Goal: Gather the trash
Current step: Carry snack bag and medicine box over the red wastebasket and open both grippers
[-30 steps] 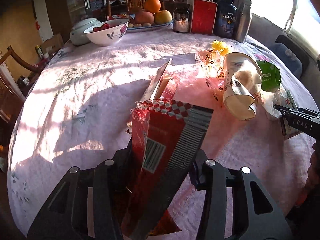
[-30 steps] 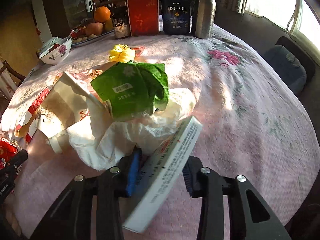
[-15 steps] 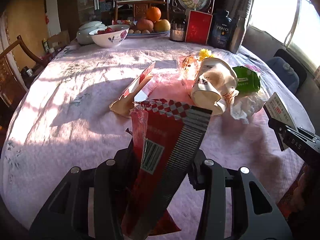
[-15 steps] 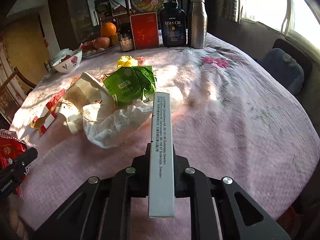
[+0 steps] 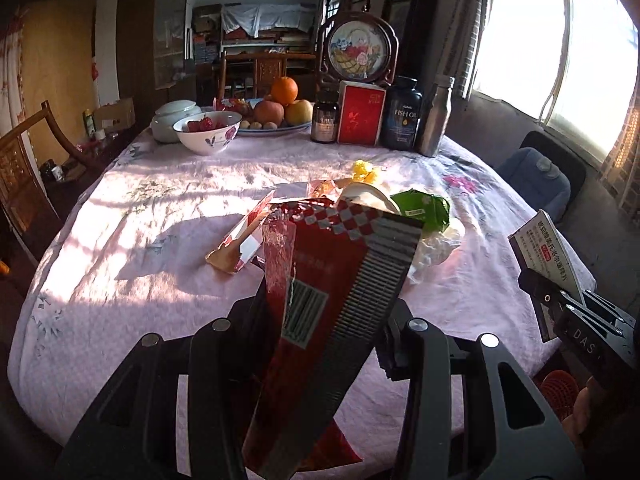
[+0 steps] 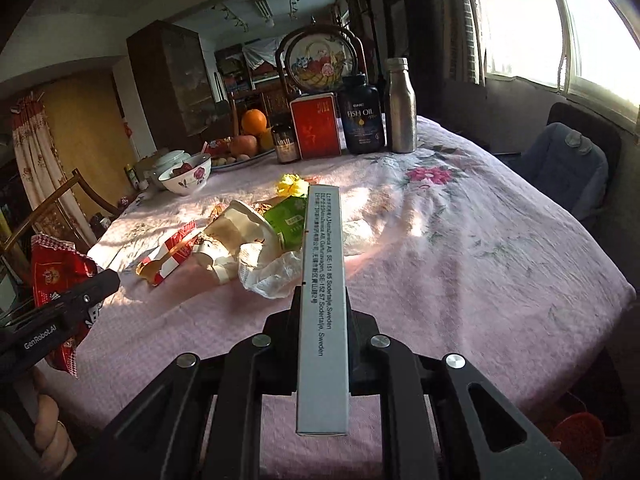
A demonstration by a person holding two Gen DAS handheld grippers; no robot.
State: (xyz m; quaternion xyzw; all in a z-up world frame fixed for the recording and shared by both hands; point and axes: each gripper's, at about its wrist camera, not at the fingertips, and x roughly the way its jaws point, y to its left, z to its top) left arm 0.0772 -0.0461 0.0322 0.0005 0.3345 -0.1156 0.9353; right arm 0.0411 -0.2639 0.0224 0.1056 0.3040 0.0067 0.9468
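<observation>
table lot: trash in both grippers, litter heap mid-cloth

surroundings. round table [image 5: 132,264] under a pink flowered cloth, sun patches across it. far edge, left to right: white lidded pot [image 5: 173,117], flowered bowl [image 5: 208,133] with red fruit, fruit plate [image 5: 280,126] with an orange on top, dark jar [image 5: 325,121], red tin [image 5: 361,113], fish oil bottle [image 5: 405,117], steel bottle [image 5: 435,121]. behind these a round framed basket picture [image 5: 359,53]. wooden chair [image 5: 24,168] at the left; blue cushioned seat [image 5: 536,184] at the right under the window.

litter left on the cloth, mid-table, in one heap: torn red-and-white carton [image 5: 240,245] leftmost, crushed paper cup [image 6: 240,232], green packet [image 6: 290,220], crumpled white plastic [image 6: 272,276] nearest, yellow wrapper [image 6: 292,185] farthest. the heap lies ahead of both grippers and apart from them.

left gripper [image 5: 320,316]: clamped on a red snack bag [image 5: 332,304], which stands upright between the fingers and rises past their tips, blocking much of the heap from that camera; barcode faces the lens. the bag is clear of the cloth.

right gripper [image 6: 322,312]: jaws have just been closing; now pinched tight on a flat white medicine box [image 6: 323,280], held edge-on, running out along the fingers and beyond them, off the cloth. it hides part of the green packet.

a person's fingers [image 6: 48,432] show at the near left.
</observation>
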